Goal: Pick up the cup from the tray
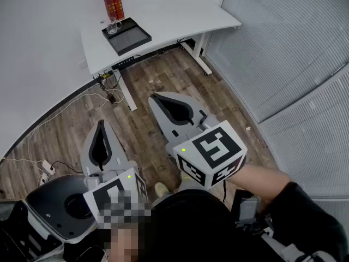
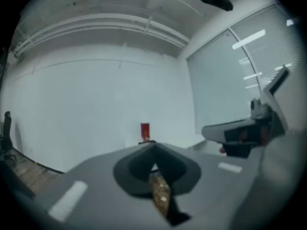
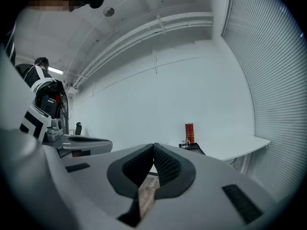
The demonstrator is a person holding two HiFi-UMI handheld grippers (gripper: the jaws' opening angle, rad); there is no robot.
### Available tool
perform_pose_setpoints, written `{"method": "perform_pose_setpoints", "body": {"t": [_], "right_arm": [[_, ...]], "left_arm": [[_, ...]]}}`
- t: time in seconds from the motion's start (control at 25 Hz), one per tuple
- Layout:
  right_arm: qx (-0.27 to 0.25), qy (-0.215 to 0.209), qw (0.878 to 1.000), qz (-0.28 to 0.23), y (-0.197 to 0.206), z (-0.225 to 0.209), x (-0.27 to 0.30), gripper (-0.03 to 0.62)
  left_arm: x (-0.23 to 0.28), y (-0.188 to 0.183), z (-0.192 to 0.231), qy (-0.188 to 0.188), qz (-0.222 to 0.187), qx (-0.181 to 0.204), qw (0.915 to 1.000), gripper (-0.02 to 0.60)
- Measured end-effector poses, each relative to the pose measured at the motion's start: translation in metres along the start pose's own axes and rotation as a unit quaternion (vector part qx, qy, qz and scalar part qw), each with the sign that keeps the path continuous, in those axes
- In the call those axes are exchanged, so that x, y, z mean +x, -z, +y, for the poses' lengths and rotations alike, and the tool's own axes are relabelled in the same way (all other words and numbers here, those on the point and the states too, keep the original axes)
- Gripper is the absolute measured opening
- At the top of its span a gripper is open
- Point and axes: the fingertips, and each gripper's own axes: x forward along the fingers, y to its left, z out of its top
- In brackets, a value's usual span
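Wood-plank flooring (image 1: 163, 75) runs up to a white desk (image 1: 169, 12) at the far side of the room, with slatted blinds (image 1: 294, 48) along the right wall. On the desk's left part lies a black tray (image 1: 134, 46), and the clear cup (image 1: 113, 25) stands at the tray's far left corner, just in front of two upright red books (image 1: 113, 3). The gold print on their spines is too small to read. Cables (image 1: 106, 89) trail on the floor under the desk.

Both tools are held near the person, well apart from the desk. The left gripper (image 1: 101, 124) has its jaws pressed together with nothing between them. The right gripper (image 1: 154, 98) is likewise closed and empty, its tips meeting. Each carries a cube with black-and-white square markers (image 1: 211, 154), which bear patterns, not words.
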Motion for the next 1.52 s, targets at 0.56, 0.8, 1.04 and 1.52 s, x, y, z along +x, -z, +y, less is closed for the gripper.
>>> {"method": "perform_pose_setpoints", "body": {"t": [0.56, 0.8, 1.04, 1.52], "right_arm": [[0.026, -0.011, 1.000, 0.000, -0.004, -0.007, -0.004, 0.015], [0.021, -0.006, 1.000, -0.001, 0.013, 0.003, -0.011, 0.014], [0.011, -0.010, 1.000, -0.010, 0.009, 0.022, -0.003, 0.014], [-0.009, -0.008, 1.000, -0.015, 0.003, 0.040, 0.004, 0.014]], "left_arm": [[0.000, -0.004, -0.021, 0.021, 0.013, 0.000, 0.9997, 0.002], [-0.013, 0.017, -0.011, 0.019, 0.013, 0.000, 0.9997, 0.002], [-0.022, 0.021, 0.013, 0.011, 0.010, 0.004, 0.9999, 0.002], [-0.027, 0.016, 0.036, 0.008, -0.007, 0.001, 0.9999, 0.002]]}}
